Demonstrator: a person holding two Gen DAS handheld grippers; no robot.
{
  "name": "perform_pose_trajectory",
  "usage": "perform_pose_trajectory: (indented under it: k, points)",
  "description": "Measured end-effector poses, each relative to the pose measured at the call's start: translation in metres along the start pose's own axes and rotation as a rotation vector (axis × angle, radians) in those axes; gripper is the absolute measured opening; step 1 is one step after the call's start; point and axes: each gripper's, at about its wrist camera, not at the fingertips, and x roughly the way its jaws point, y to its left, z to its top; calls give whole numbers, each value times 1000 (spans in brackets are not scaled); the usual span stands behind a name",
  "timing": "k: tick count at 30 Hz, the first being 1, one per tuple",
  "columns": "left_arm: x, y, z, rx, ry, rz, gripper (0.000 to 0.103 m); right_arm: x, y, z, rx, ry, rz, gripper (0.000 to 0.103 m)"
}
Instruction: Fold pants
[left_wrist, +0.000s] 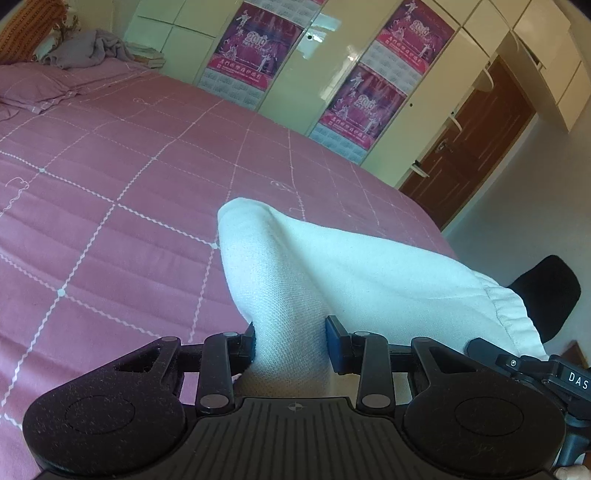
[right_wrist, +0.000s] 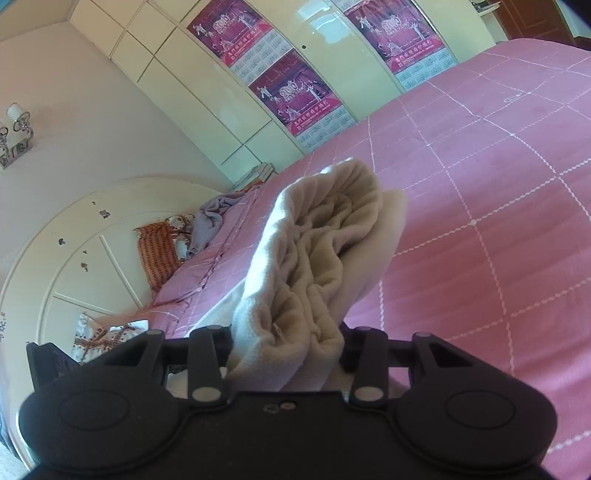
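the left gripper (left_wrist: 290, 341) has its jaws closed narrowly on a fold of the white pants (left_wrist: 317, 266), the cloth pinched between the two dark pads and running forward from them in a raised ridge above the bed. the right gripper (right_wrist: 286, 345) is likewise clamped on a bunched, gathered edge of the same pants (right_wrist: 317, 251), which stand up in crumpled folds between its fingers; in the left wrist view part of that right gripper (left_wrist: 535, 365) shows at the lower right, with the white letters "das" readable on its body. below the garment lies a pink bedspread (left_wrist: 110, 192) crossed by a grid of white zigzag stitching with small embroidered motifs. toward the head of the bed sit a matching pink pillow (left_wrist: 33, 88), a crumpled lilac cloth (left_wrist: 88, 48), an orange patterned cushion (right_wrist: 157, 254) and a short stack of books (left_wrist: 147, 55), all against a rounded cream headboard (right_wrist: 74, 240) with chipped paint. along the far side of the bed runs a glossy cream wardrobe (left_wrist: 325, 74) carrying magenta calendar posters (left_wrist: 255, 40) printed with "2010"; one in the right wrist view also reads "chinese new year", the remaining lines too small to read. a brown wooden door (left_wrist: 476, 140) stands past the wardrobe, a black chair back (left_wrist: 546, 291) sits just beside the bed's foot, and a wall lamp (right_wrist: 14, 129) hangs above the headboard.
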Motion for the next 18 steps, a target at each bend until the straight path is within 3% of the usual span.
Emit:
perform_pose_trajectory:
  k: [8,14,15,18]
  points:
    - [43,5,-11,35,25,61,35,32,-33,-8,7,25,-40,42]
    - [63,3,-36,175,70,117,36,49,-60,-20,-10,80,-113,43]
    - [68,5,-42,208,90,149,39,50,-65,-22,-1,86,-120,43]
    - [71,13,-55,244,103,207,66,55,-82,-35,13,124,-190,51]
